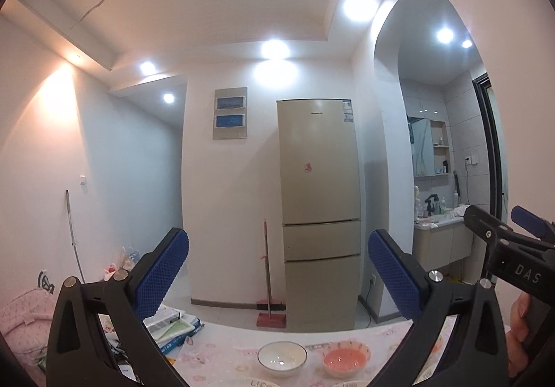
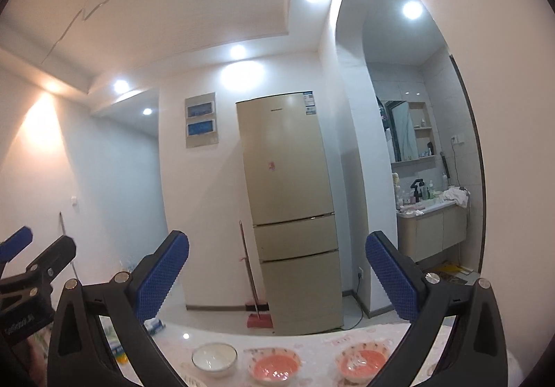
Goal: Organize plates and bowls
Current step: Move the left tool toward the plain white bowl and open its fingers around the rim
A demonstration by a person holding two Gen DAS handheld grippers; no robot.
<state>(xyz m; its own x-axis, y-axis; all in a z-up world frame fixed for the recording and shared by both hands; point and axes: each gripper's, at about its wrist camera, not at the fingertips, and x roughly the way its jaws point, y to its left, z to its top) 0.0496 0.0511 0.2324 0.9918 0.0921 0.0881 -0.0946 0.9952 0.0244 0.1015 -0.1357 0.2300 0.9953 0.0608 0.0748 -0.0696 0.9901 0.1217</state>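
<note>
A white bowl (image 1: 282, 358) and an orange-pink bowl (image 1: 346, 360) sit on the table (image 1: 225, 345) low in the left wrist view. The right wrist view shows the white bowl (image 2: 214, 360) and two orange-pink bowls, one in the middle (image 2: 274, 368) and one to the right (image 2: 362, 361). My left gripper (image 1: 277, 269) is open and empty, raised above the table. My right gripper (image 2: 276, 269) is open and empty, raised too. Each gripper shows at the edge of the other's view, the right one (image 1: 513, 241) and the left one (image 2: 31, 269). Plate rims barely show at the bottom edge.
A tall beige fridge (image 1: 321, 206) stands behind the table with a broom and red dustpan (image 1: 269, 297) beside it. Papers and packets (image 1: 173, 326) lie on the table's left part. A pink cloth (image 1: 24, 321) lies far left. An arched doorway opens to a bathroom vanity (image 2: 430, 227) at right.
</note>
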